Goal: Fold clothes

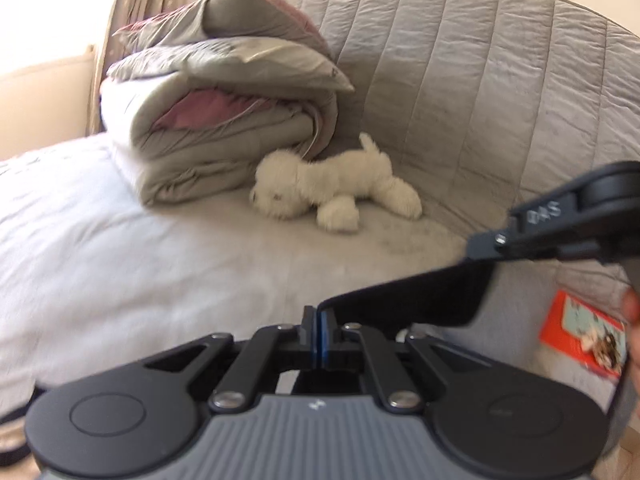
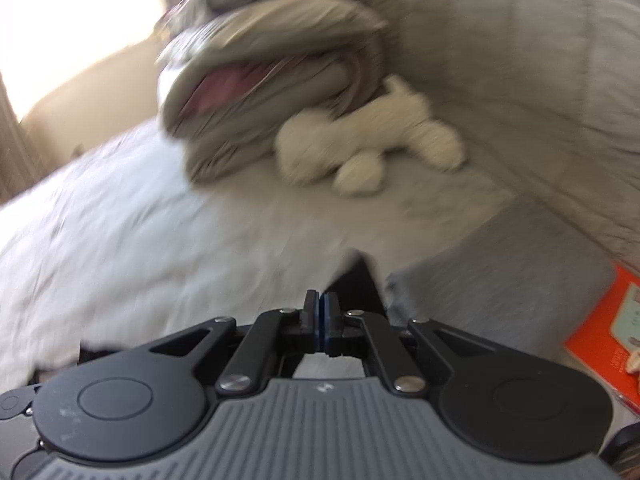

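Your left gripper (image 1: 319, 322) has its fingers pinched on a dark, smooth garment (image 1: 416, 300); your right gripper (image 1: 480, 250) clamps its other end, the cloth taut between them above the bed (image 1: 120, 248). Beyond, a fluffy white plush dog (image 1: 336, 188) lies beside folded grey quilts (image 1: 216, 120) against the quilted headboard (image 1: 480, 80).

Black garment (image 1: 420, 300), dark plain cloth, lifted off the bed, one edge stretched taut in the air, a narrow black strip (image 2: 360, 284) from the right wrist
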Tool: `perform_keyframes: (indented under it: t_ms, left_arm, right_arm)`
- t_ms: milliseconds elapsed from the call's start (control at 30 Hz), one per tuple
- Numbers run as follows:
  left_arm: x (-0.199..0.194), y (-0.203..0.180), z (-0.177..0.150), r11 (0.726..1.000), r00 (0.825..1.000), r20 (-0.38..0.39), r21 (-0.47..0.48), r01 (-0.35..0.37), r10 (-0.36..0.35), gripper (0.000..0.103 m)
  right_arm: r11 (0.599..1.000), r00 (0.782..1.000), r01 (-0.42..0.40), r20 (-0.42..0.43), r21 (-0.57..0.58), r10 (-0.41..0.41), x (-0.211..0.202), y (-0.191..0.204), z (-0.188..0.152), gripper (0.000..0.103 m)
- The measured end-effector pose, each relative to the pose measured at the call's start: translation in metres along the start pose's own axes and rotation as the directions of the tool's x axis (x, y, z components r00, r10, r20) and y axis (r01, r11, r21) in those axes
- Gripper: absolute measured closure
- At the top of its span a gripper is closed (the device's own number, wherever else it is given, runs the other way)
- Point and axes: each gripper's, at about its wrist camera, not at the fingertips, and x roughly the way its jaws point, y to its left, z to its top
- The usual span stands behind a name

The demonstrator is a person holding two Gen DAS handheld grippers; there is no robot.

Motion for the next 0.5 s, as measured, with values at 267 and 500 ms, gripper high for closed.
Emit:
perform_keyframes:
  t_ms: [267, 500]
  left_arm:
    - [0.076, -0.013, 0.016, 0.998, 0.999, -0.002, 0.038, -0.050, 0.050, 0.101]
    - [0.147, 0.011, 0.014, 0.991, 0.990, -0.054, -0.023, -0.135, 0.134, 0.101]
  right_arm:
    - [0.982, 0.986, 0.139, 0.077, 0.128, -0.150, 0.027, -0.017, 0.024, 0.102]
    - [0.967, 0.982, 0.177, 0.026, 0.183, -0.185, 0.079, -0.029, 0.026, 0.102]
